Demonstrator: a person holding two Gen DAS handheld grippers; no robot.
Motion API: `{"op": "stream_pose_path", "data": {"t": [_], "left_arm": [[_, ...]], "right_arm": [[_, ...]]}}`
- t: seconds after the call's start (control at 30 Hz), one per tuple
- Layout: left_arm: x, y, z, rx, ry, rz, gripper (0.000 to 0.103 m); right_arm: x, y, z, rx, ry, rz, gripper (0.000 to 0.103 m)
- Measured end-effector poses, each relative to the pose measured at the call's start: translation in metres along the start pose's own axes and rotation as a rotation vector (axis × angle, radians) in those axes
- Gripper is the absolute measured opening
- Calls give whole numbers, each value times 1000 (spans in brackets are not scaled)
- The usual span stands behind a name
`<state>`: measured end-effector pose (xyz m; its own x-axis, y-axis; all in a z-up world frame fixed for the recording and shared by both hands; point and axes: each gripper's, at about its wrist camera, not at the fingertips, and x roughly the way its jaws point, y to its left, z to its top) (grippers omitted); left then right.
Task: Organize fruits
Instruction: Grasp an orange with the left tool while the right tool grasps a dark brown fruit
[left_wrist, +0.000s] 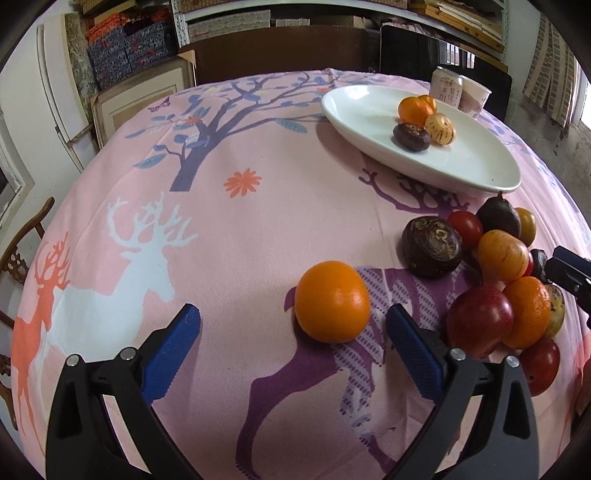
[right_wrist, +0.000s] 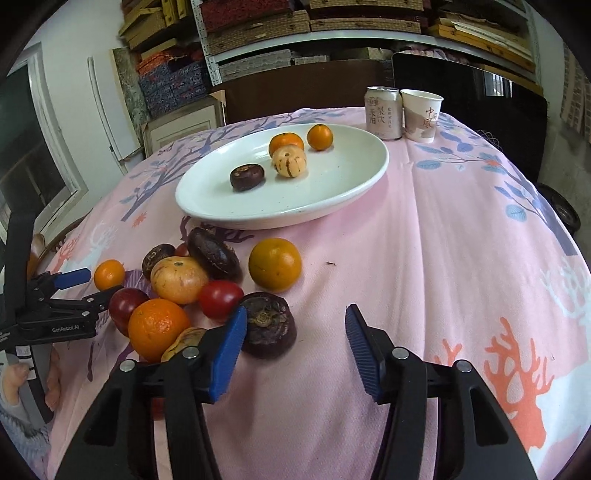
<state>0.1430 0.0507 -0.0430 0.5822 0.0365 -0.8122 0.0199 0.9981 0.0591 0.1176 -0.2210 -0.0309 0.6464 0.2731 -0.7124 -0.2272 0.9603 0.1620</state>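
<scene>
**Four fruits plated, most of the pile still waiting**

Your white plate (right_wrist: 332, 206) holds four pieces: two oranges, a striped pale fruit and a dark brown one. About a dozen remain on the cloth. Your left tongs (left_wrist: 293, 321) stand open, gripping nothing, with a smooth, glossy orange (left_wrist: 332, 301) just ahead between the tips, nearer the right finger. Your right tongs (right_wrist: 295, 325) are also open and empty; a wrinkled dark fruit (right_wrist: 269, 325) touches the left pad (right_wrist: 227, 354). The plate lies well beyond both.
</scene>
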Motion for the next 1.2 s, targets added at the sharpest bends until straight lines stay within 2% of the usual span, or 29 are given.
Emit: {"op": "stream_pose_path", "data": {"t": [0.17, 0.33, 0.47, 0.6, 0.73, 0.87, 0.93, 1.0, 1.13, 1.2], "left_arm": [[3, 3, 0, -17, 15, -17, 99], [5, 5, 0, -29, 20, -28, 99], [5, 4, 0, -27, 20, -27, 99], [4, 5, -1, -25, 18, -31, 99], [7, 4, 4, -22, 16, -29, 99], [11, 4, 11, -23, 18, -29, 99], [12, 4, 11, -18, 21, -31, 99], [12, 4, 11, -12, 22, -32, 99], [11, 4, 11, 10, 14, -31, 99], [9, 4, 11, 24, 1, -19, 96]], "right_arm": [[3, 6, 0, -14, 12, 31, 56], [12, -3, 2, 70, 46, 94, 53], [8, 1, 0, 59, 41, 114, 40], [5, 2, -3, 50, 33, 106, 39], [13, -5, 0, 96, 58, 147, 39], [13, -5, 3, 77, 65, 145, 38], [12, -7, 4, 53, 63, 103, 38], [6, -1, 1, -5, 47, 2, 39], [7, 3, 0, -49, 54, -42, 40], [9, 3, 0, -56, 64, -47, 41]]}}
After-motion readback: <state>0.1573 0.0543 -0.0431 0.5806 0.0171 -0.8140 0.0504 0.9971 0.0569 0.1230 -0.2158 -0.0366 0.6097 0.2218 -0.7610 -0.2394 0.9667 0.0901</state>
